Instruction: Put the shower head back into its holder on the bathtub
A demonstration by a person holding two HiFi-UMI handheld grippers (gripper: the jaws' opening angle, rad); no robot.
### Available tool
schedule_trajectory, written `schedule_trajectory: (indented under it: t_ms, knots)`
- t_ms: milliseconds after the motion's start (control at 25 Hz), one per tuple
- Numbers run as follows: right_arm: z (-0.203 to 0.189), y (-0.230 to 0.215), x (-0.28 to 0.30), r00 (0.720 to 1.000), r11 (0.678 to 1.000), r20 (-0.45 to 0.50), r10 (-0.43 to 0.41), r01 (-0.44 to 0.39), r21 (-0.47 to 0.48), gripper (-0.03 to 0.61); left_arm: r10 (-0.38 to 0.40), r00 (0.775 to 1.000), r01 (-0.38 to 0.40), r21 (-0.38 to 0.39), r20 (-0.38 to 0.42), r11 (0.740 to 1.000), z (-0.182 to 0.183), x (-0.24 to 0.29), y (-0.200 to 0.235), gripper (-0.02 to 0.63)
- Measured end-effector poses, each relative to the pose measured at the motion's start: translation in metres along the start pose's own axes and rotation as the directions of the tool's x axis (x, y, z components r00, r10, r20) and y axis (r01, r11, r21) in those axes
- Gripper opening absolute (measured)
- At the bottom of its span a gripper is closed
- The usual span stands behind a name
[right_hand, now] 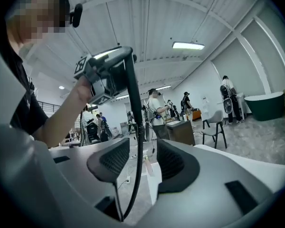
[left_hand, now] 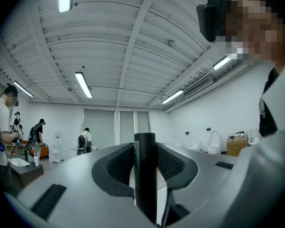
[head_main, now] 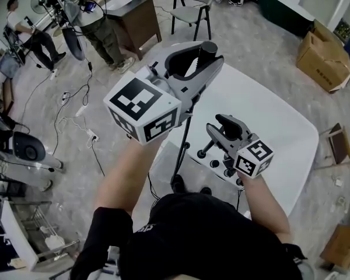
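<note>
Black cylindrical shower-head handle (left_hand: 145,175) stands upright, clamped in the raised left hand-held gripper (head_main: 207,54), its dark hose (right_hand: 137,141) hanging untouched between the right hand-held gripper's (head_main: 216,124) parted jaws, above the white bathtub's (head_main: 280,133) rim fittings (head_main: 214,159), nearest the right.

— What colour are the left tongs (head_main: 201,60)?
— Grey, with dark pads (left_hand: 115,167) and a cube (head_main: 141,108) of black-and-white squares. The right tongs (head_main: 220,126) match.
— The shower head (left_hand: 145,175)?
— Black, like its hose (right_hand: 137,127). The bathtub (head_main: 280,133) is white and the floor (head_main: 251,34) mottled grey.
</note>
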State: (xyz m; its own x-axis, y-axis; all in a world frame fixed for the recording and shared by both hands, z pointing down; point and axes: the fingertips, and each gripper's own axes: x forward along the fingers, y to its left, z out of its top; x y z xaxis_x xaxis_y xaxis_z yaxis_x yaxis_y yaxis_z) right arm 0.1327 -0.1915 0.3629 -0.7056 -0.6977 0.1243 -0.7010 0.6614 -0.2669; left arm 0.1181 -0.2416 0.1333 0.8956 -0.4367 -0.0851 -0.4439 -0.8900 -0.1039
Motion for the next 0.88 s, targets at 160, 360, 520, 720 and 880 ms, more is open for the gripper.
schedule_trajectory:
  t_ms: [160,360,520,720,880]
  knots:
    - [-0.016,0.019,0.038,0.996,0.997,-0.065,0.052,-0.056,-0.051,0.252,-0.072,0.997,0.072,-0.05,0.017,0.996,0.002,-0.007,-0.018,0.146]
    - [-0.058,0.04,0.073,0.977,0.99,-0.187,0.101,-0.118,-0.082,0.25,-0.092,0.995,0.096,-0.076,0.047,0.993,0.008,-0.028,-0.016,0.146]
    - [-0.084,0.04,0.074,0.963,0.99,-0.25,0.098,-0.12,-0.076,0.239,-0.074,0.996,0.078,-0.075,0.048,0.994,0.007,-0.044,-0.001,0.149]
    - [-0.106,0.022,0.071,0.951,0.995,-0.303,0.066,-0.085,-0.05,0.112,-0.053,0.997,0.057,-0.086,0.056,0.995,0.003,-0.062,0.021,0.152]
    - [-0.092,0.004,0.082,0.957,0.996,-0.288,-0.016,-0.01,-0.09,0.055,-0.041,0.997,0.044,-0.053,0.061,0.998,0.001,-0.071,0.033,0.147]
